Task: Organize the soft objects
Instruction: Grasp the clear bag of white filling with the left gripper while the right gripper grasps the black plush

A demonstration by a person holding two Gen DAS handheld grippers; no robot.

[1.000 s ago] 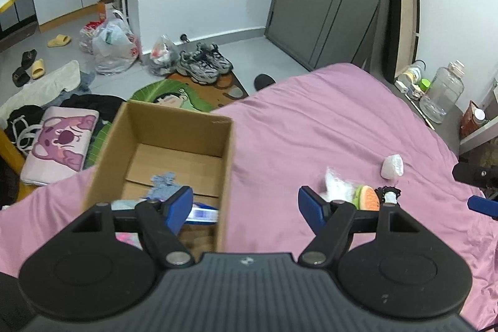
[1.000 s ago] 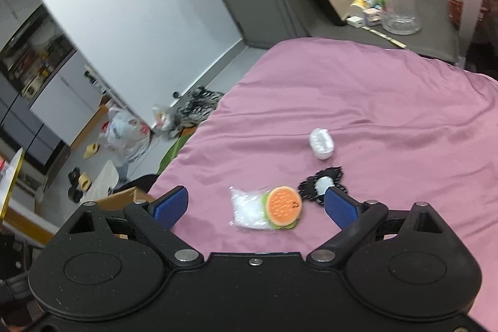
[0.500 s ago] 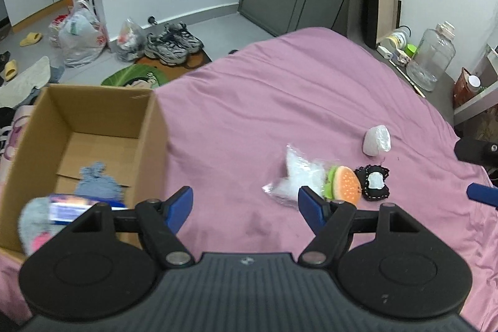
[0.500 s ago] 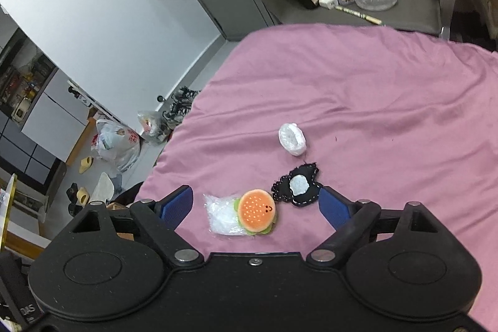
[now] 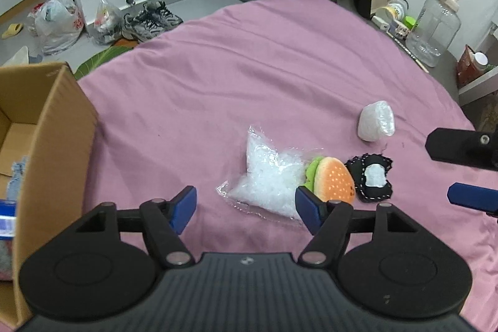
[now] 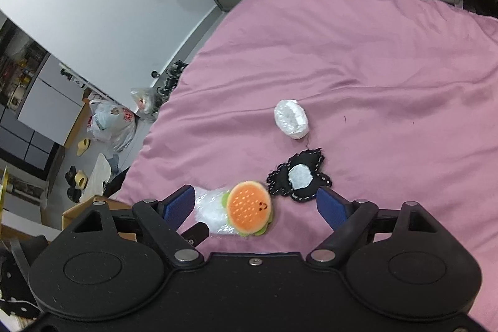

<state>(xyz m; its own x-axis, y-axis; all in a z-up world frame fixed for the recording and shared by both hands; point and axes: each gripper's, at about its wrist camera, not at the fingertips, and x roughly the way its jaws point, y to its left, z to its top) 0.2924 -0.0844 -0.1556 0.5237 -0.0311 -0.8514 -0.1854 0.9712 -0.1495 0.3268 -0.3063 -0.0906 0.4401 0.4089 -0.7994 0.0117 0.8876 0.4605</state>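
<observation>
On the pink bed lie a clear bag of white filling (image 5: 267, 179), an orange burger plush (image 5: 332, 179), a black felt piece with a white patch (image 5: 373, 180) and a small white wrapped bundle (image 5: 376, 121). My left gripper (image 5: 246, 207) is open and empty, just short of the bag. My right gripper (image 6: 255, 206) is open and empty, with the burger plush (image 6: 249, 208) and the bag (image 6: 211, 209) between its fingers and the black felt piece (image 6: 298, 179) at its right finger. The cardboard box (image 5: 53, 126) stands at the left and holds soft items.
The bed's far edge drops to a floor with shoes (image 5: 149, 21) and plastic bags (image 5: 59, 17). A clear water jug (image 5: 434, 27) and small items stand on a ledge at the right. The right gripper's fingers (image 5: 467, 195) show at the left wrist view's right edge.
My left gripper has swung right from over the box toward the bag and burger plush. My right gripper has moved closer, so the burger now lies between its fingers.
</observation>
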